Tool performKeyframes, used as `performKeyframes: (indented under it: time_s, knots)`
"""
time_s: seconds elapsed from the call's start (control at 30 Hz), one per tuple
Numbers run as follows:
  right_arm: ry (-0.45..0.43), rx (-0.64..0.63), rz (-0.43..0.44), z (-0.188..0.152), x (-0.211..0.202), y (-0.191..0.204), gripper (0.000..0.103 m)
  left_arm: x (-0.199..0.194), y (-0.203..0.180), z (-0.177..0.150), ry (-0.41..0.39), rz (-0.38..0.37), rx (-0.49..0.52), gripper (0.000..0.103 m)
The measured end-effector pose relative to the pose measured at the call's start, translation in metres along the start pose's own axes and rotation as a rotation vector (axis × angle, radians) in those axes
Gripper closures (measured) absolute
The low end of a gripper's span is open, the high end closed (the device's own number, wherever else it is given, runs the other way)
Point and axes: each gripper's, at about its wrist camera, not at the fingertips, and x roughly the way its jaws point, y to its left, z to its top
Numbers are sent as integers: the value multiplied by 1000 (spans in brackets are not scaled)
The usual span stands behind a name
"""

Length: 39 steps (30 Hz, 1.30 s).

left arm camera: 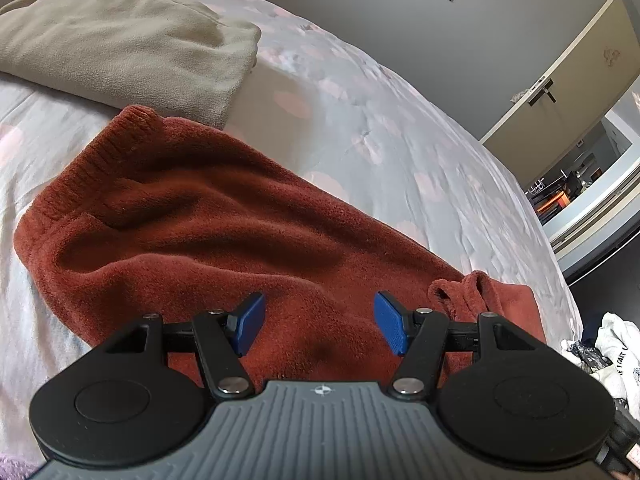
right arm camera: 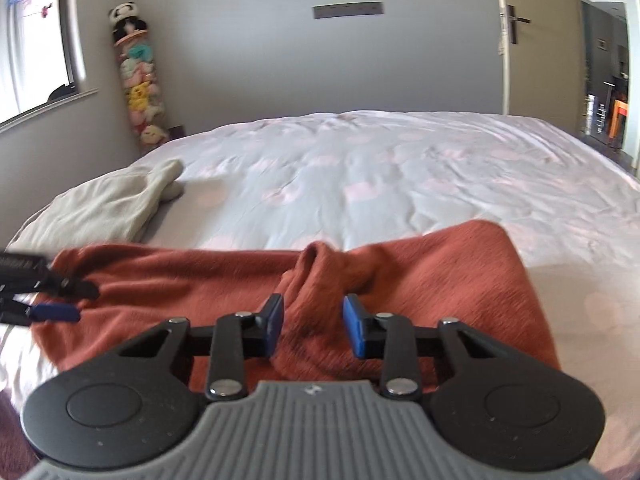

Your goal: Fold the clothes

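A rust-red fleece garment (left arm camera: 224,236) lies spread across the near edge of a bed (left arm camera: 380,132) covered in a pale sheet with faint pink patches. Its long axis runs along that edge, its ribbed band (left arm camera: 96,160) at one end and a bunched, curled fold (right arm camera: 320,276) toward the other.

The left wrist view looks down the garment's length: the left gripper (left arm camera: 319,322) hovers over the fleece with its blue pads spread wide and nothing pinched between them. This view alone shows a heap of pale clothing (left arm camera: 612,360) beyond the bed's corner, one piece printed with dark letters (too small and cut off to read), and a cupboard door (left arm camera: 568,80).

The right wrist view looks across the bed toward the far wall. The right gripper (right arm camera: 313,330) has its pads partly apart with the curled fold standing between them; the picture does not show whether they press on it. Only here are a tall column of stuffed toys (right arm camera: 138,76) in the corner and a window (right arm camera: 36,36) seen.

A folded beige garment (left arm camera: 120,48) lies near the ribbed end. No brand marks are legible.
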Motion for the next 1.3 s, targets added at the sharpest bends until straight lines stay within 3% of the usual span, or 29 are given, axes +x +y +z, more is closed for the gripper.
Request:
performKeyframes:
  time_s: [0.07,0.17,0.4,0.6,0.8,0.97,1.13,1.3]
  knots:
    - [36,-5,-43,10,17,-2,76,2,1,-1,9,0,-3,44]
    - [86,24,-79,17,45,-5,80,8,3,-1,33,11,-15,44]
    - [232,-8,-74,-6,96,20,80,23,12,-2,103,30,-53,44]
    - [255,-46,-86,-17,111,19,82,27,13,-4,126,31,-49,44]
    - [197,39,-35,-3,71,0,79,20,9,-4,105,37,-34,44]
    - [159,36,-77,8,27,-33,68,11,-16,-2,74,28,29,44]
    - [171,3,-187,12,-3,-77,62,20,-58,-6,105,-37,66,44]
    - [165,87,-281,1,-27,-129,57,35,-110,-15,98,-87,145,44]
